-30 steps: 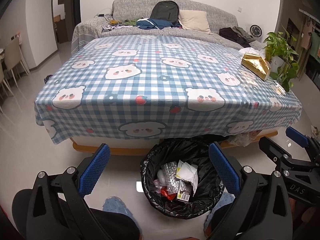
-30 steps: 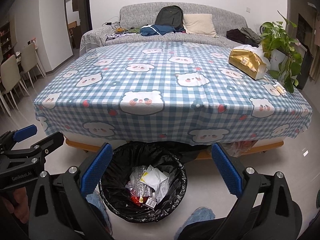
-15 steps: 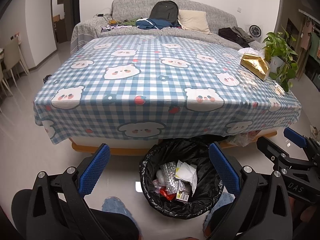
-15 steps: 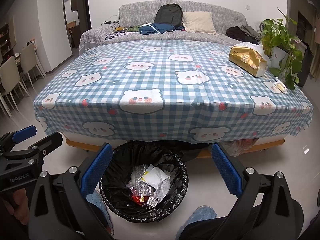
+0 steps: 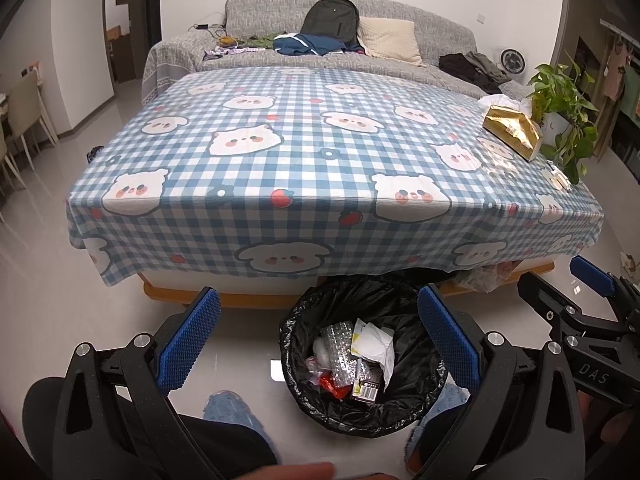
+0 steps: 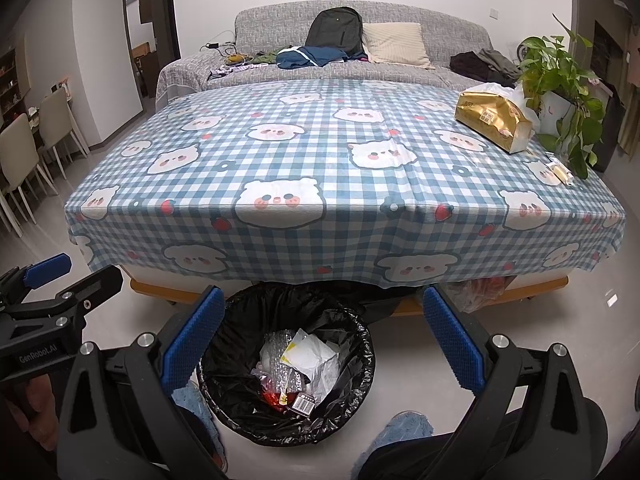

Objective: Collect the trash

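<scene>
A round bin with a black liner (image 5: 296,344) (image 6: 362,344) stands on the floor at the near edge of the table. It holds bubble wrap, white paper (image 5: 374,344) (image 6: 316,354), red scraps and a barcoded pack. My left gripper (image 5: 318,340) is open and empty above the bin's left side. My right gripper (image 6: 320,338) is open and empty above the bin. The right gripper also shows at the right of the left wrist view (image 5: 592,276).
The table has a blue checked cloth (image 5: 304,152) (image 6: 328,160). A gold tissue pack (image 5: 512,130) (image 6: 494,120), a small wrapper (image 6: 560,170) and a potted plant (image 6: 560,76) are at its right. A grey sofa (image 6: 360,36) stands behind. Chairs (image 6: 28,148) stand left.
Both grippers have drifted slightly; the view has barely shifted. Both stay open and empty, and the bin's contents are the same.
</scene>
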Tool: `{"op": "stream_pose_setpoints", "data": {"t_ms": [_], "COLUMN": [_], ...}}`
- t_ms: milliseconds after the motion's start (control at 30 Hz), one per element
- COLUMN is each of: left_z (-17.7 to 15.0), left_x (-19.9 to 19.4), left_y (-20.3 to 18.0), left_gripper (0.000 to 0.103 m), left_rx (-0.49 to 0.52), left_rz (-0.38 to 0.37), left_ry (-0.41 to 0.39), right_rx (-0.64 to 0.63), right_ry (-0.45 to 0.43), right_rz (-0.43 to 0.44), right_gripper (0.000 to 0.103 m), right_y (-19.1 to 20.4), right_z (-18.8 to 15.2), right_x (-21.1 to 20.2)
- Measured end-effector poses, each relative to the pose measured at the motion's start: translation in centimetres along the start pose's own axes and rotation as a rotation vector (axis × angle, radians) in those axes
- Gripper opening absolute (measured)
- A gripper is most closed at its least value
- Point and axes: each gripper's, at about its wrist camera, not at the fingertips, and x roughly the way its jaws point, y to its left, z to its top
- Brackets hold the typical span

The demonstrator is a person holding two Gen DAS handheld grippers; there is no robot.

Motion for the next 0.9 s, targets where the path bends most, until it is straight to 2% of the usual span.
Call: {"op": "stream_pose_setpoints", "data": {"t_ms": [300, 900], "left_z": [-0.04, -0.04], "left_x": [0.15, 0.40], "left_y": [-0.13, -0.26], "left_gripper": [0.097, 0.097], "left_rx": [0.004, 0.009], "left_rz": [0.013, -0.018], "left_ry": [0.006, 0.021], "right_rx": [-0.001, 0.000], "right_ry": [0.000, 0.001], "right_rz": [0.001, 0.002], "right_gripper": [0.095, 0.096], "right_y": [-0.08, -0.08], "right_z": [-0.02, -0.01], "right_x": [-0.02, 0.04]}}
